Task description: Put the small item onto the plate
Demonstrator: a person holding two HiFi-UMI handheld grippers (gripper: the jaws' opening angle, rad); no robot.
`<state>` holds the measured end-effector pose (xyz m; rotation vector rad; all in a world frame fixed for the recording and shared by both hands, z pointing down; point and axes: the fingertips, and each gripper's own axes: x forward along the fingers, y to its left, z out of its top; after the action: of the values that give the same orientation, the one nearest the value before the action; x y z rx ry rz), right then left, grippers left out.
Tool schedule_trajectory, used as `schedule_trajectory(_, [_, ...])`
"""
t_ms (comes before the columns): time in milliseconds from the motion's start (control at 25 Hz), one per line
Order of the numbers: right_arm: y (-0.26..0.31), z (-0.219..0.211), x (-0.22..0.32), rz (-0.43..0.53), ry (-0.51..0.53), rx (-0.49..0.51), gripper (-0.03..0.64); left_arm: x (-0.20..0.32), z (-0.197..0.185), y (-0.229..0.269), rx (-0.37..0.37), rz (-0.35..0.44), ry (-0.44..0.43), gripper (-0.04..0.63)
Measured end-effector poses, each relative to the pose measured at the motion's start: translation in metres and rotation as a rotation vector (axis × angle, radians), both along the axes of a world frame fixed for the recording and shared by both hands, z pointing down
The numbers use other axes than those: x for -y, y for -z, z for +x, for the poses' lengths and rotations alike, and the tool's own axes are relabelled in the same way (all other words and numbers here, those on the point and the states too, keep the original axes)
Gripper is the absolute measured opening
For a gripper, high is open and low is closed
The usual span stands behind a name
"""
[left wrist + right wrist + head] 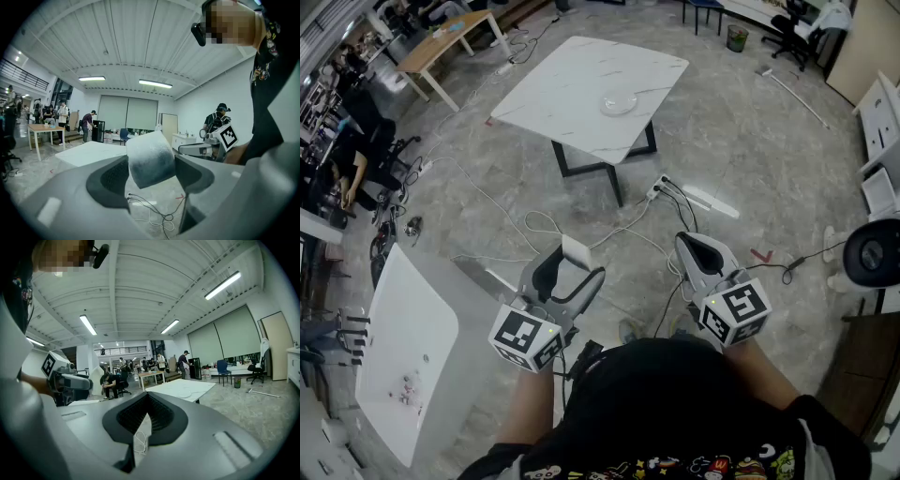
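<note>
- The left gripper (571, 271), grey with a black-and-white marker cube at its rear, is held low in front of the person, over the grey stone-patterned floor (750, 159).
- Its two fingers are seen clamped on the small white item (150, 159) — a rounded, matte block that is gripped from both sides and is tilted slightly between the dark pads.
- In the head view the same small white item (576, 250) is seen projecting beyond the tips of the left gripper's fingers, well apart from the plate.
- The right gripper (698, 244), likewise grey with a marker cube, is held beside the left one at about the same height.
- Its fingers are brought together — only a thin sliver of floor is seen between the ribbed black pads (161, 416), and nothing is held.
- The round, pale, shallow plate (619, 103) is set on the white marble-patterned table with a black frame (572, 80), near that table's right-hand part; the table is placed well ahead of both grippers.
- A second white table with rounded corners (412, 319) is seen at the lower left, with a few small objects on it that are too small to be identified.
- White and black cables (539, 225) are strewn on the floor between the person and the marble-patterned table, with a white power strip (657, 189) near the table's leg.
</note>
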<state>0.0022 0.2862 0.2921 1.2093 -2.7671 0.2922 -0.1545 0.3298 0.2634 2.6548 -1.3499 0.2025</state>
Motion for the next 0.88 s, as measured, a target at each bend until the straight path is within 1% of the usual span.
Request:
schedule_trajectory(160, [0.001, -0.001, -0.010, -0.018, 0.006, -0.020, 0.020, -0.022, 0.004, 0.004, -0.005, -0.015, 0.035, 0.308])
schedule_trajectory(360, [-0.001, 0.004, -0.011, -0.029, 0.029, -0.018, 0.020, -0.031, 0.007, 0.006, 0.021, -0.019, 0.079, 0.308])
schedule_trajectory(480, [-0.007, 0.010, -0.012, -0.040, 0.047, -0.024, 0.021, -0.031, 0.015, 0.001, 0.047, -0.028, 0.086, 0.308])
schedule_trajectory(680, [-0.013, 0.034, -0.006, -0.060, 0.061, -0.010, 0.023, -0.022, 0.043, -0.005, 0.064, -0.050, 0.089, 0.308])
schedule_trajectory(880, [-0.023, 0.079, 0.004, -0.077, 0.083, -0.017, 0.023, -0.006, 0.092, -0.011, 0.085, -0.082, 0.101, 0.308])
